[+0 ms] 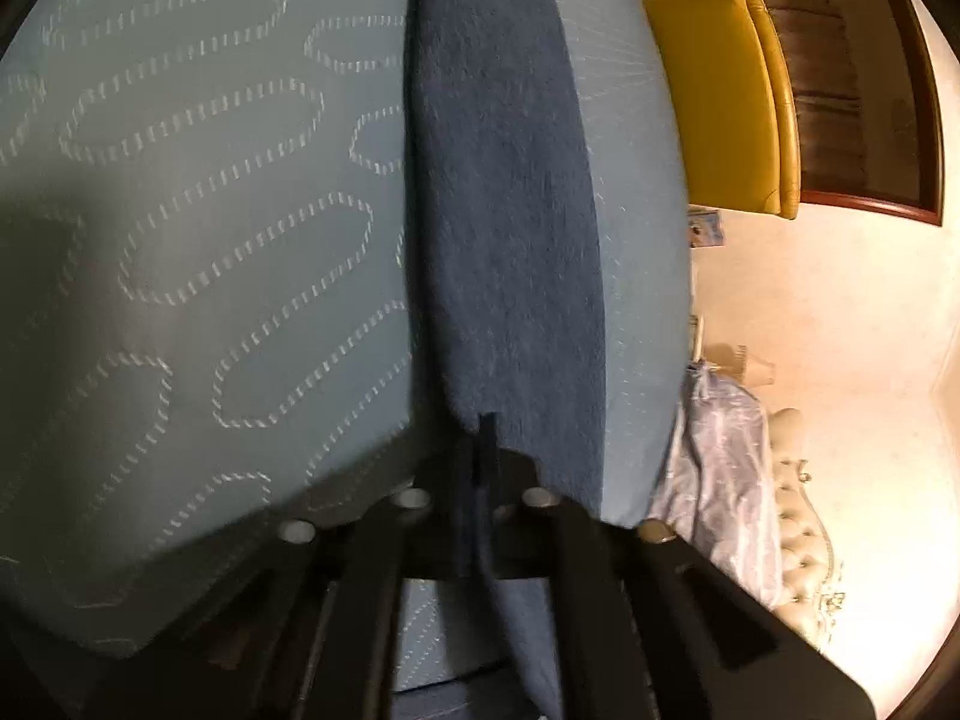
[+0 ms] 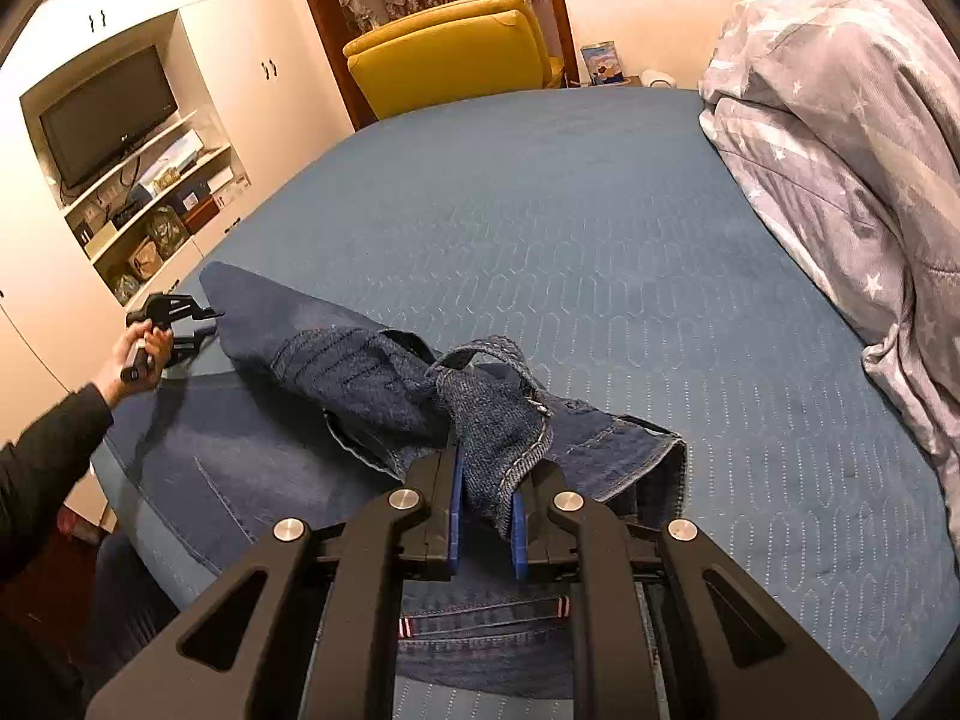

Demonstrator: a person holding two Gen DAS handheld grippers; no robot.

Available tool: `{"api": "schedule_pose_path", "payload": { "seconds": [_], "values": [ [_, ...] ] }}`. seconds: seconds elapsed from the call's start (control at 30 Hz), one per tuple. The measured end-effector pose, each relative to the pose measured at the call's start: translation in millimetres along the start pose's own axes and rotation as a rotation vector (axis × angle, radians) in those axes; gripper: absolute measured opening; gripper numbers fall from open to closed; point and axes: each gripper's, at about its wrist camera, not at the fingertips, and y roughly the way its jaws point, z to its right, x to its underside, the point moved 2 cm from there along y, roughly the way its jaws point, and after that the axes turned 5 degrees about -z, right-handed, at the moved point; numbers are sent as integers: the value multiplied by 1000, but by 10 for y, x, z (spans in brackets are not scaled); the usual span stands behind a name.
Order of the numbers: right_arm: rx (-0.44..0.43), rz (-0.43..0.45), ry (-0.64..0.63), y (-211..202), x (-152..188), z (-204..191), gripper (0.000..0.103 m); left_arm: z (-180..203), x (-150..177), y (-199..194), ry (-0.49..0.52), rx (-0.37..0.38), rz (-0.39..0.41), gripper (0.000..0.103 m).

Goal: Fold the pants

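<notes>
Dark blue denim pants (image 2: 372, 372) lie bunched on a blue quilted bed (image 2: 600, 228), near its front left corner. My right gripper (image 2: 487, 480) is shut on the pants' waistband, which rises between its blue pads (image 2: 454, 498). My left gripper (image 2: 207, 324) shows at the left in the right wrist view, shut on the far end of a pant leg at the bed's edge. In the left wrist view the left gripper (image 1: 483, 456) pinches the denim leg (image 1: 510, 180), which stretches away over the bed (image 1: 210, 210).
A folded star-patterned duvet (image 2: 852, 120) lies along the bed's right side. A yellow armchair (image 2: 456, 54) stands beyond the bed's far edge. A wall unit with a TV (image 2: 108, 114) and shelves stands at the left.
</notes>
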Motion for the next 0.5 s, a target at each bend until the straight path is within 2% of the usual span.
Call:
{"api": "schedule_pose_path", "payload": {
  "seconds": [0.07,0.17,0.27,0.37,0.43,0.47,0.5],
  "values": [
    [1,-7,-24,3,-4,6,13,125,92,-199,49,-13,29,1],
    [-6,-17,-80,5,76,69,13,219,545,-836,130,-7,101,1],
    [-35,-28,-87,-23,221,280,14,-19,1285,-1467,183,-38,159,1],
    [-80,-87,-22,67,476,554,17,-521,1836,-1669,170,-92,157,1],
    [-77,-135,61,192,679,748,50,-889,2025,-1612,129,-104,132,1],
    [-60,-169,127,261,799,862,56,-1037,2083,-1582,114,-111,132,1],
    [-59,-193,176,302,899,927,67,-1103,2094,-1579,111,-108,137,1]
  ]
}}
